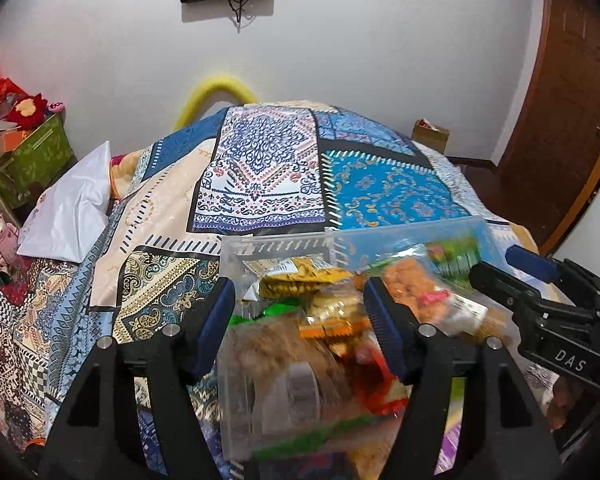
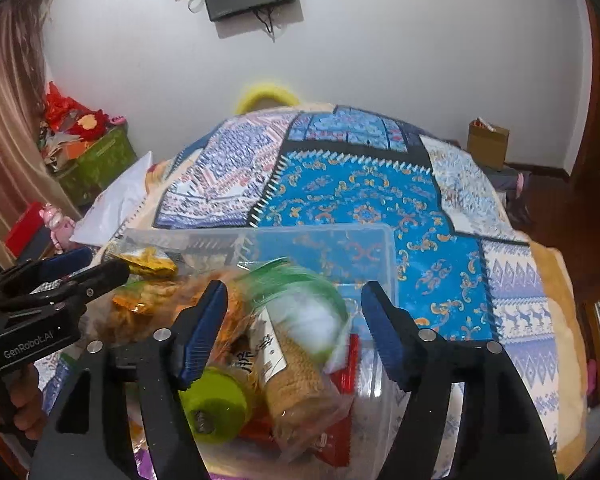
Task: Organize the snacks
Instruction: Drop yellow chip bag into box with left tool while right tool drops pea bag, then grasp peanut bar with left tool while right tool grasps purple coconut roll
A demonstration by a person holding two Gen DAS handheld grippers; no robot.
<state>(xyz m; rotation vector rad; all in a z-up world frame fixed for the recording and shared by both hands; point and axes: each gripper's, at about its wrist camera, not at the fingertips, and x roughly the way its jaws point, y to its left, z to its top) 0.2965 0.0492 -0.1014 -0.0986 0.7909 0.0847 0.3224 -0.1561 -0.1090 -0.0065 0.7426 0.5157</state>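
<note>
A clear bin is seen on the bed, already heaped with snacks. The left hand-held gripper is held wide above the bin's left half, with nothing between its pads. Just ahead of it, a yellow packet lies across the bin, its long axis running left to right.

To the right, a tan cracker bag with a green top is seen directly between the fingers of the right hand-held gripper, which is also spread wide and empty. The bag's long axis runs roughly along the fingers, away from the camera, so a close would be made across its width. The right gripper is judged the nearer to this bag. A green cap lies just beside the bag, at its left.

"GenRobot.AI" is read on the left gripper's body and "DAS" on the right's. Chinese characters are visible on the bag's label but cannot be made out through the blur.
</note>
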